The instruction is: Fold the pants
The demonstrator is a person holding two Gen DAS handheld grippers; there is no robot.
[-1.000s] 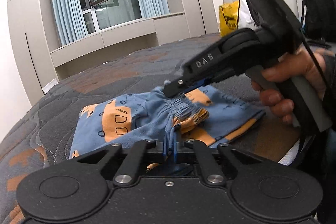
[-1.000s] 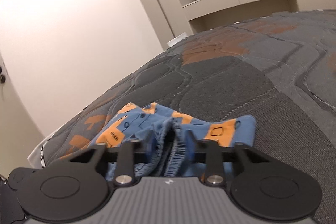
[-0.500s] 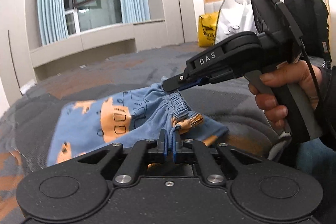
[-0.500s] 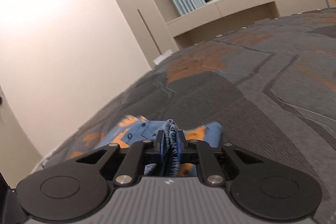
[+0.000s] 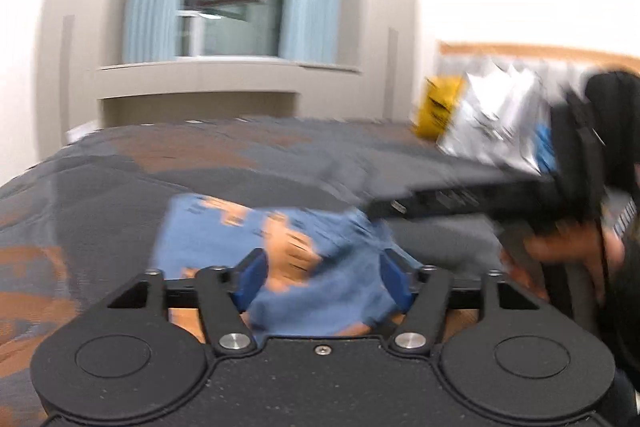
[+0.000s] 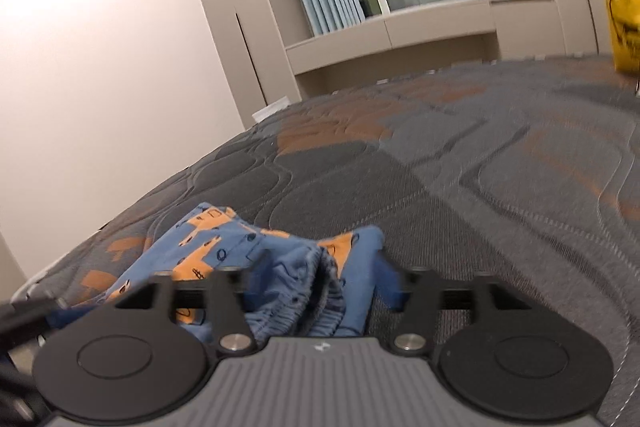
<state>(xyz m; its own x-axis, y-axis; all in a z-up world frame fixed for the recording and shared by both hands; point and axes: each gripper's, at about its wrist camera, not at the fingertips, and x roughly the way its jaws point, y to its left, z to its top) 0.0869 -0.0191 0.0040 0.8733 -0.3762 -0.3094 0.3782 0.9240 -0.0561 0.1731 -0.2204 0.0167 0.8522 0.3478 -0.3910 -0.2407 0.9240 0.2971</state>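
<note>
The left gripper (image 5: 322, 281) is spread wide, its 2 blue pads (image 5: 250, 277) set apart over the pants (image 5: 320, 291). The right gripper (image 6: 320, 287) is likewise held wide, with the gathered waistband between its fingers. The blue-and-orange pants are laid on the grey quilted bed (image 6: 480, 187).

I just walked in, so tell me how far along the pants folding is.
Midway, it seems. The blue and orange pants lie bunched on the bed, apparently doubled over, not neat. Both the left hand-held gripper and right hand-held gripper are open, with the waistband between the fingers, ungripped. Flattening and a final fold look left.
</note>
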